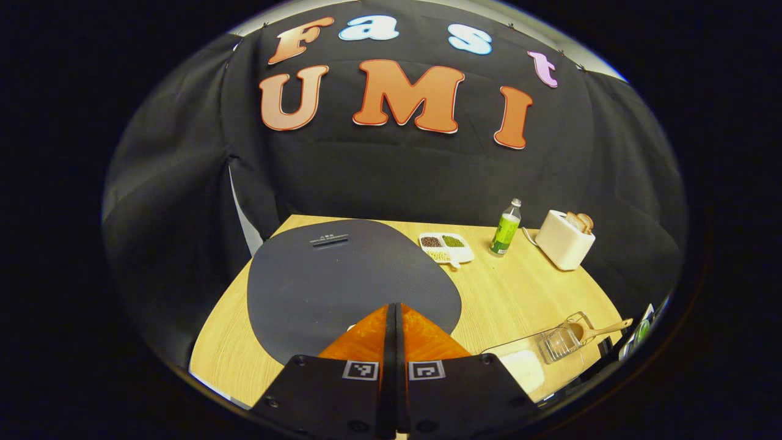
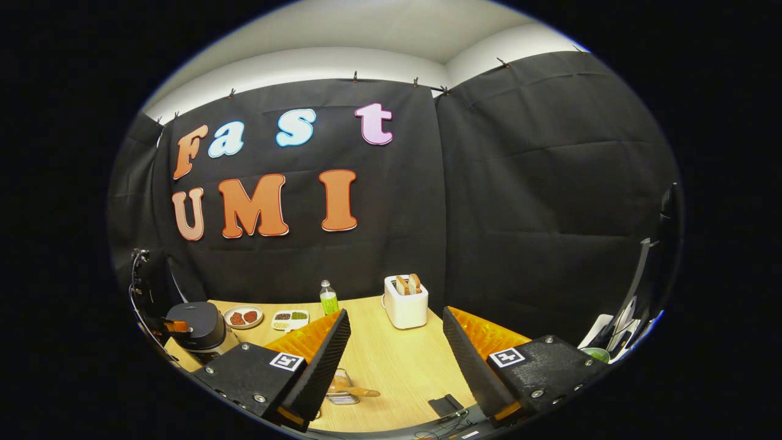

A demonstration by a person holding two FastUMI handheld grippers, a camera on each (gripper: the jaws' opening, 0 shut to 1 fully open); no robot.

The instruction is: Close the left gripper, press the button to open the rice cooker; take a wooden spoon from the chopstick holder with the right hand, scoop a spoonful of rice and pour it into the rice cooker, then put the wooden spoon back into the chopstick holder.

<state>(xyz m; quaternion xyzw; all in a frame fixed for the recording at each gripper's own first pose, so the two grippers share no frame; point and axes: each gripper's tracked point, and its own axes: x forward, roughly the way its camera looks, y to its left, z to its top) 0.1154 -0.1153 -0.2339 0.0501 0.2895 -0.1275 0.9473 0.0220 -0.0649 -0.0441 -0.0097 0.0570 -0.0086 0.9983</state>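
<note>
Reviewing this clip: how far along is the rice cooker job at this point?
Early stage. Done: the left gripper is closed, fingers together, held just above the rice cooker's dark lid, which looks still shut. In hand: pressing the button. Left: the right gripper is open and empty, the wooden spoon still sits in the chopstick holder, so scooping, pouring and returning remain.

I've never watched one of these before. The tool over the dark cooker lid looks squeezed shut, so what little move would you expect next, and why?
Probably a short push down onto the lid's button. The left hand-held gripper is already shut and hangs above the rice cooker, whose lid is still down. The right hand-held gripper waits open, and the wooden spoon is untouched in the chopstick holder.
</note>
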